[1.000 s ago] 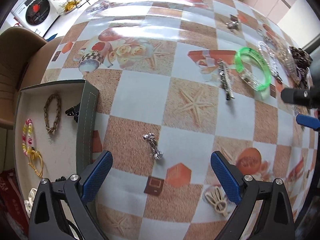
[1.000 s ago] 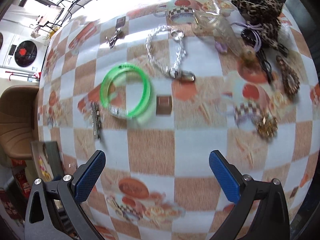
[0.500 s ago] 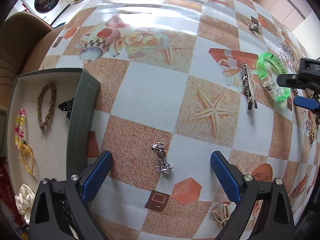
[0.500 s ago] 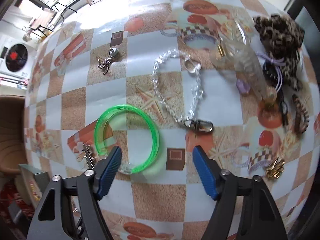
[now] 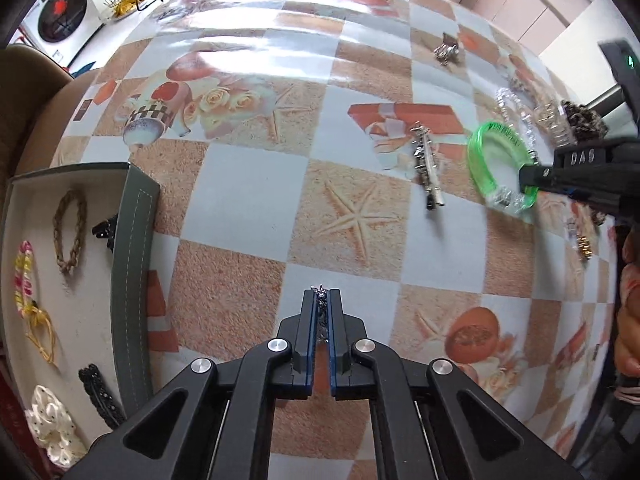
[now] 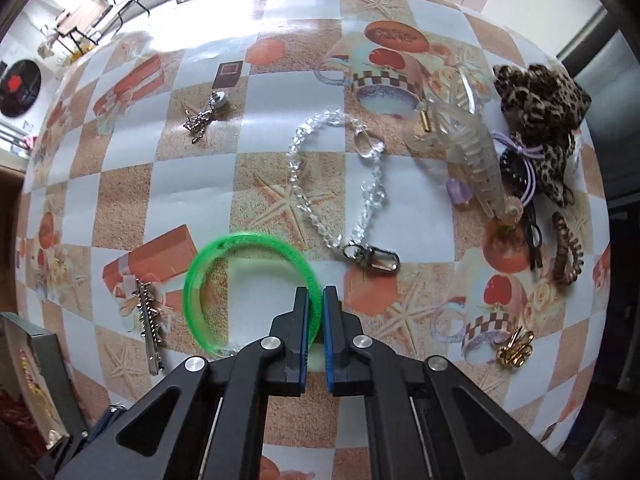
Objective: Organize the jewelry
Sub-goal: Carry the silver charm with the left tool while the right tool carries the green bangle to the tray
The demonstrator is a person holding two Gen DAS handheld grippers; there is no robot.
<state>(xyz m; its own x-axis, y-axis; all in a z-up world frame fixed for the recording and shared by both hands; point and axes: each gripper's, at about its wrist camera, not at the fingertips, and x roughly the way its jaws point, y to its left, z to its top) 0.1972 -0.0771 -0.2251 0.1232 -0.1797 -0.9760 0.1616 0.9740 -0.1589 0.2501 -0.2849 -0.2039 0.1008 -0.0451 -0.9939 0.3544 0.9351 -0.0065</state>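
Note:
In the left wrist view my left gripper (image 5: 321, 294) points down at the checked tablecloth. Its jaws are closing, and the blue pads press a small silver charm (image 5: 321, 312) between them. Left of it stands a grey-green jewelry tray (image 5: 132, 248) holding a braided bracelet (image 5: 70, 232), a pink and yellow bead bracelet (image 5: 24, 272) and a white scrunchie (image 5: 52, 420). In the right wrist view my right gripper (image 6: 316, 292) has its jaws closing, pinched on the near right side of a green bangle (image 6: 248, 238). The same bangle (image 5: 486, 136) and right gripper (image 5: 528, 174) show at the right of the left wrist view.
A silver hair clip (image 6: 148, 320) lies left of the bangle. Beyond it are a crystal chain with a clasp (image 6: 312, 184), a silver earring (image 6: 204, 116), a clear claw clip (image 6: 476, 152), a leopard scrunchie (image 6: 540, 96), dark hair ties and a gold clip (image 6: 516, 348). A person's hand (image 5: 628, 300) is at the right edge.
Both grippers went from wide open to shut. The left closed on the silver charm lying between its fingers. The right moved over to the green bangle and closed on its rim.

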